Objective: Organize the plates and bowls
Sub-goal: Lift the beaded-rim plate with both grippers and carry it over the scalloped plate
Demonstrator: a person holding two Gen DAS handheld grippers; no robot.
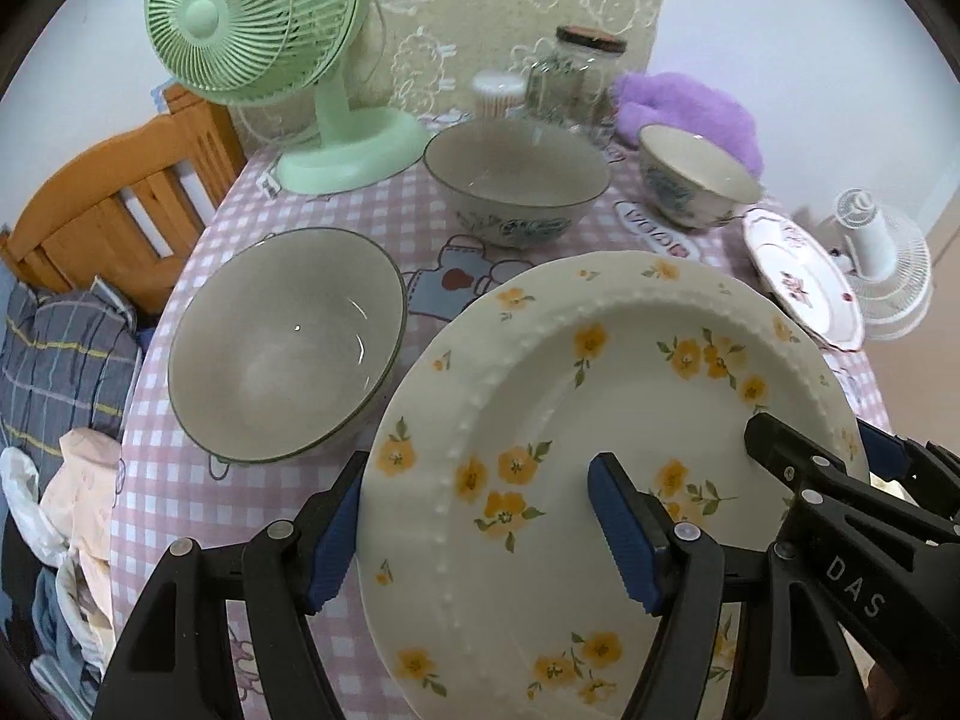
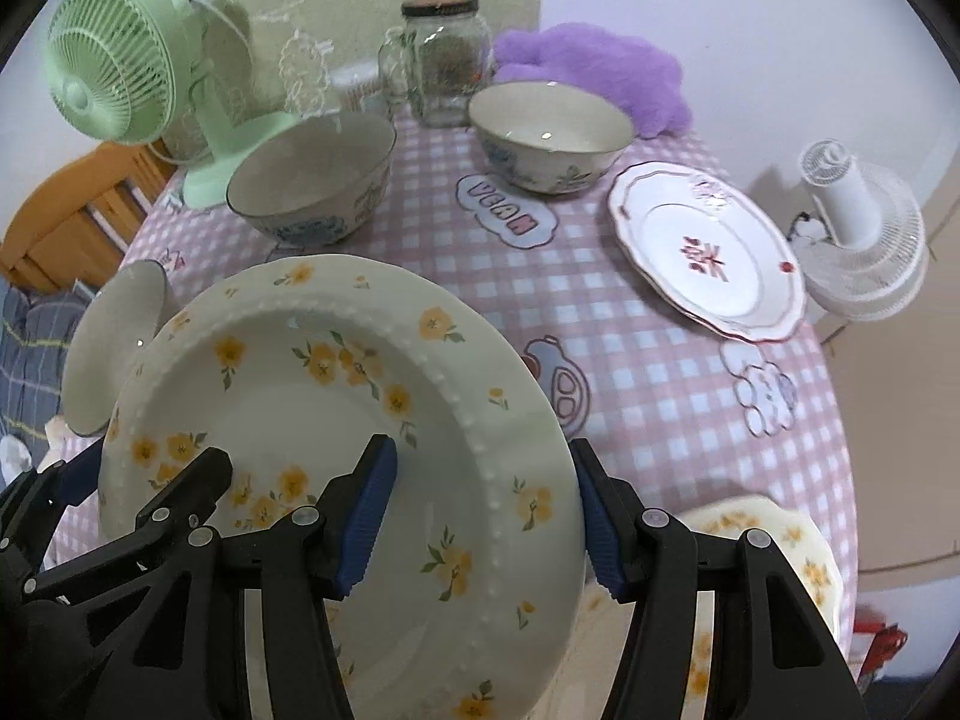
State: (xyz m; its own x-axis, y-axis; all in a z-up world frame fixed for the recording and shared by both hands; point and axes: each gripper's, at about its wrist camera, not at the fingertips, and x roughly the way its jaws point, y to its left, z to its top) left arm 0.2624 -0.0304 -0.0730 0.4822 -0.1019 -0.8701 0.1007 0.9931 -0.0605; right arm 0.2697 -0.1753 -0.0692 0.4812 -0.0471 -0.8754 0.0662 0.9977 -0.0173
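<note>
A cream plate with yellow flowers (image 1: 600, 396) (image 2: 336, 396) hangs tilted above the pink checked tablecloth (image 1: 336, 210). My left gripper (image 1: 480, 540) is shut on its near-left rim and my right gripper (image 2: 483, 522) is shut on the opposite rim. A second yellow-flowered plate (image 2: 774, 546) lies under the right gripper at the table's front. Two large grey-lined bowls (image 1: 288, 342) (image 1: 516, 180), a smaller floral bowl (image 1: 696, 174) (image 2: 552, 132) and a white plate with pink flowers (image 2: 708, 252) rest on the table.
A green desk fan (image 1: 252, 18), a glass jar (image 2: 444, 60) and a purple plush (image 2: 600, 72) line the back of the table. A white fan (image 2: 864, 240) sits beyond the right edge. A wooden bed frame (image 1: 120, 198) with bedding lies to the left.
</note>
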